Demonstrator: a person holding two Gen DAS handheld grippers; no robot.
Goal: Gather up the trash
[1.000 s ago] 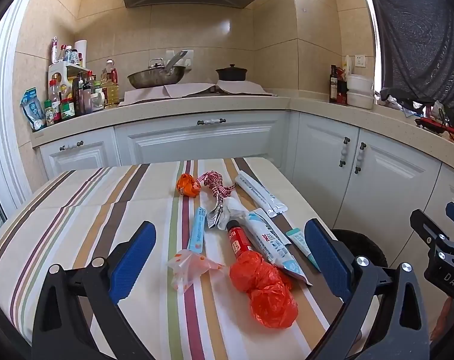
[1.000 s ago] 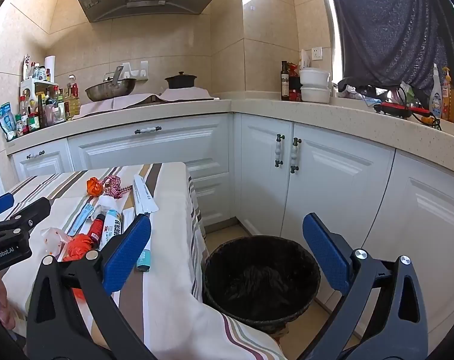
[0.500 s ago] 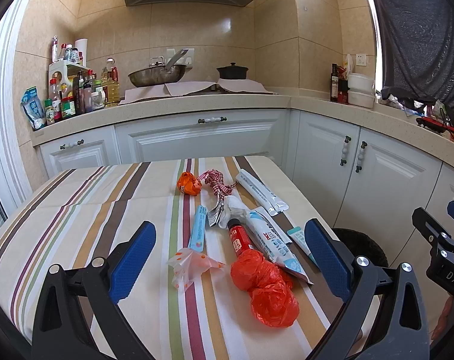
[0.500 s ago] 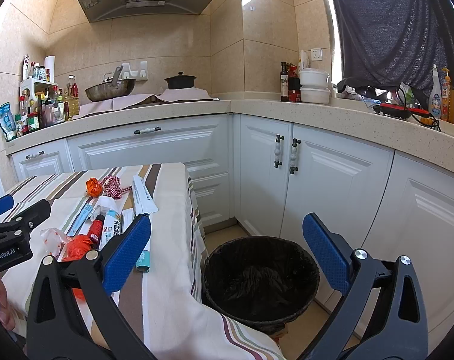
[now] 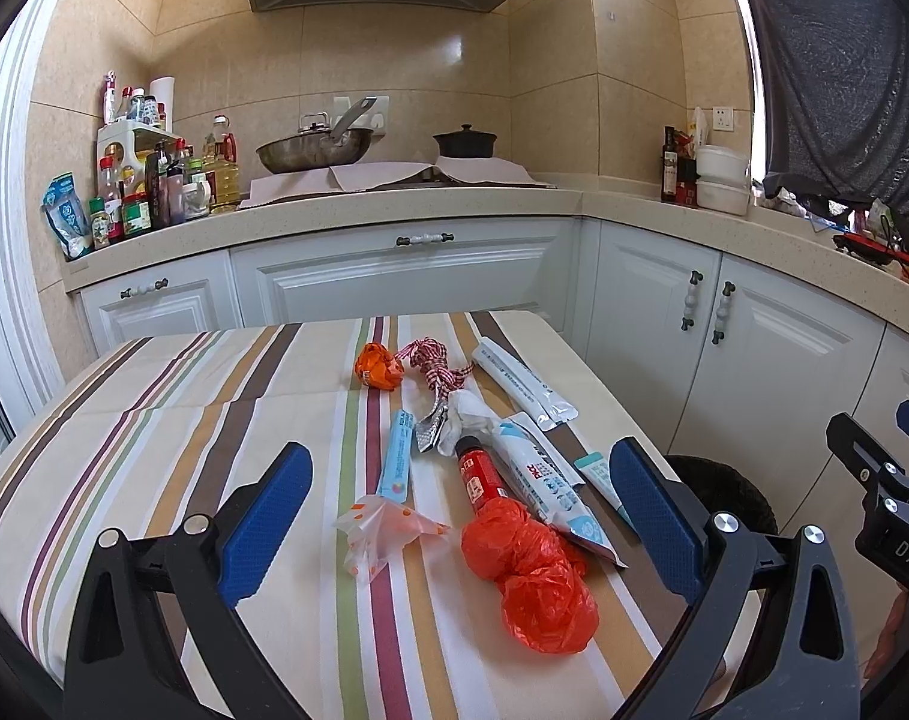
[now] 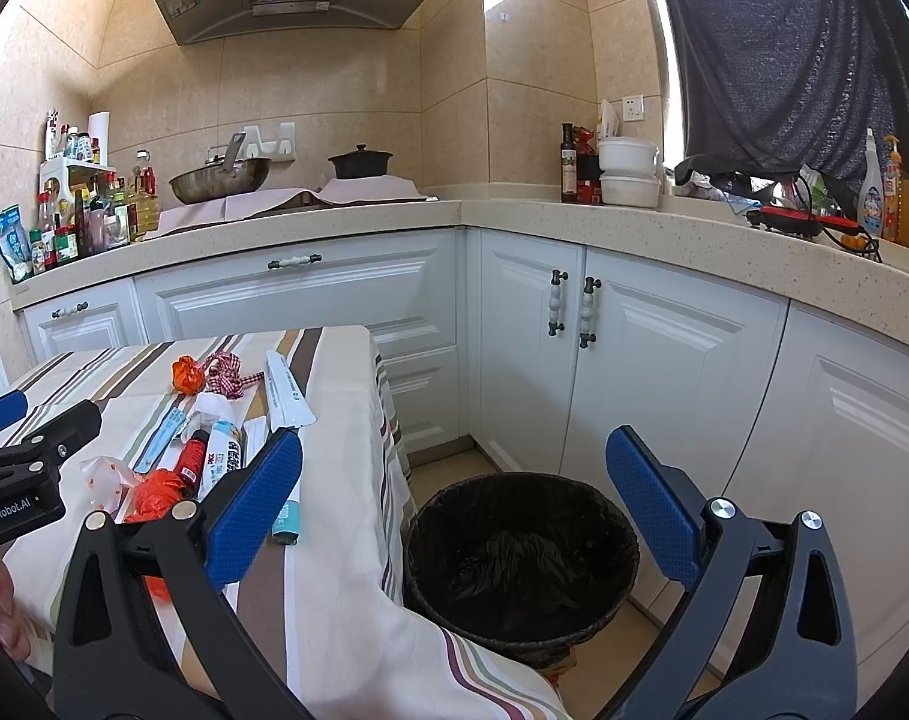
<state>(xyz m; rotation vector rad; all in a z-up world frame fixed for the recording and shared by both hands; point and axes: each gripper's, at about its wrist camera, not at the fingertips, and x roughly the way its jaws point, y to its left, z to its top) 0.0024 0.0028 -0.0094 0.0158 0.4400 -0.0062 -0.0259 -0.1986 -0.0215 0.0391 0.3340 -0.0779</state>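
Trash lies on the striped tablecloth (image 5: 154,420): a crumpled red plastic bag (image 5: 532,570), a clear dotted wrapper (image 5: 382,531), a red tube (image 5: 478,474), a white toothpaste tube (image 5: 544,486), a blue stick pack (image 5: 397,456), an orange ball (image 5: 377,365), a red-white ribbon (image 5: 433,363) and a long white packet (image 5: 523,381). My left gripper (image 5: 454,528) hovers open above the near pile, holding nothing. My right gripper (image 6: 454,504) stands open over the floor, above a black-lined bin (image 6: 520,552) right of the table.
White cabinets (image 6: 574,324) and a beige counter (image 6: 514,216) wrap around behind the table and bin. A wok (image 5: 313,150), a black pot (image 5: 465,141) and many bottles (image 5: 154,180) stand on the counter. A small teal tube (image 6: 287,519) lies near the table's right edge.
Both grippers have drifted very slightly; the trash and the bin stay where they were.
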